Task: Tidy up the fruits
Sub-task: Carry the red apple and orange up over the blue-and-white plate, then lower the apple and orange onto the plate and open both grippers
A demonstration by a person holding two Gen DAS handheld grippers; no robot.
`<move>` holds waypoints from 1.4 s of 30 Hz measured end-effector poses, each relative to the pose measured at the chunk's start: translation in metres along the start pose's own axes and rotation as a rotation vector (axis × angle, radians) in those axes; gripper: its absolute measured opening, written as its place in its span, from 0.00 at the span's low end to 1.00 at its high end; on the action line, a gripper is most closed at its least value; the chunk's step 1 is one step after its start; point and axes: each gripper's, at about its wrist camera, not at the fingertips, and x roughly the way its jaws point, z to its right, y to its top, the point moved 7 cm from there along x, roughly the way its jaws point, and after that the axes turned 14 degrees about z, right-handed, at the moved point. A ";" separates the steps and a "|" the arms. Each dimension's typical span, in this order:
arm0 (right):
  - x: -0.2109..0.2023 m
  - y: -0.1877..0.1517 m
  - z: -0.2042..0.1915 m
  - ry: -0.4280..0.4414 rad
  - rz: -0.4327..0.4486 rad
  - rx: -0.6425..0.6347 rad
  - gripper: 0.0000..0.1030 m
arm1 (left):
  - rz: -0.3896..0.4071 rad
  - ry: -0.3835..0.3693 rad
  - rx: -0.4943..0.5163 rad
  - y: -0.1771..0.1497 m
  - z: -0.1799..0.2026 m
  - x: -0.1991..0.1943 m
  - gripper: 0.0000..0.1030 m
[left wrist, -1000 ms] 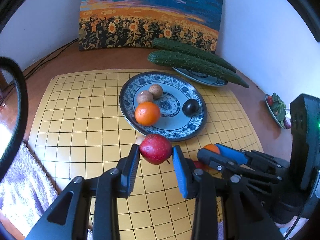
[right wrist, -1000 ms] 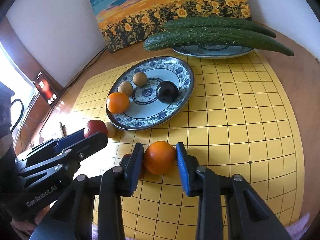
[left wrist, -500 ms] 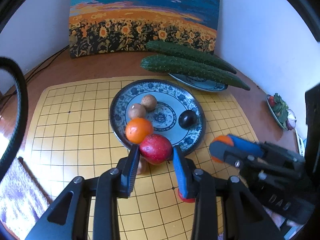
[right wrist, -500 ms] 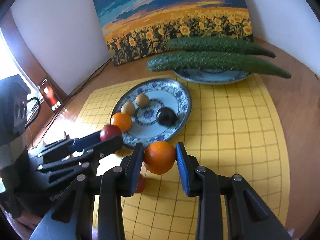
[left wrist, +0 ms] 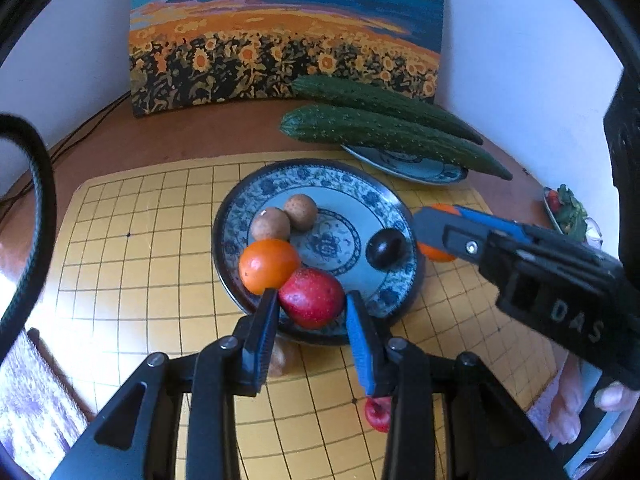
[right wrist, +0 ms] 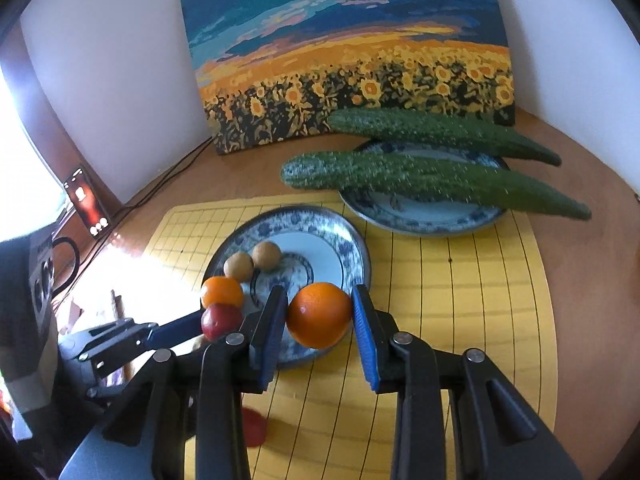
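Note:
My left gripper (left wrist: 312, 312) is shut on a red apple (left wrist: 312, 297) and holds it over the near rim of the blue-patterned plate (left wrist: 384, 196). The plate holds an orange (left wrist: 269, 265), two brown round fruits (left wrist: 285, 218) and a dark plum (left wrist: 385, 242). My right gripper (right wrist: 320, 316) is shut on a second orange (right wrist: 319, 315) above the plate's right edge (right wrist: 352, 236); that gripper also shows in the left wrist view (left wrist: 436, 236). A small red fruit (left wrist: 377, 414) and a pale fruit (left wrist: 278, 356) lie on the yellow grid mat (left wrist: 120, 280).
Two long cucumbers (left wrist: 384, 136) lie across a second plate (left wrist: 412, 166) at the back right. A sunflower painting (left wrist: 280, 32) leans on the wall behind. A small dish of vegetables (left wrist: 566, 210) sits far right. A phone (right wrist: 86, 202) stands at the left.
Both grippers have lifted their fruit and moved forward to the patterned plate. The apple is now over its near rim and the orange at its right edge.

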 end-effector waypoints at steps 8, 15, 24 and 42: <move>0.022 0.009 -0.001 -0.024 0.002 -0.039 0.33 | -0.001 0.009 -0.009 -0.001 -0.004 0.007 0.34; 0.036 0.007 -0.001 -0.034 0.001 -0.055 0.33 | 0.008 0.014 -0.014 -0.002 -0.005 0.008 0.34; 0.041 -0.002 0.000 -0.015 -0.011 -0.015 0.33 | 0.002 0.029 0.001 -0.003 -0.003 0.008 0.35; 0.039 -0.019 -0.005 -0.031 -0.052 -0.003 0.33 | -0.039 -0.024 0.011 -0.005 -0.003 0.008 0.34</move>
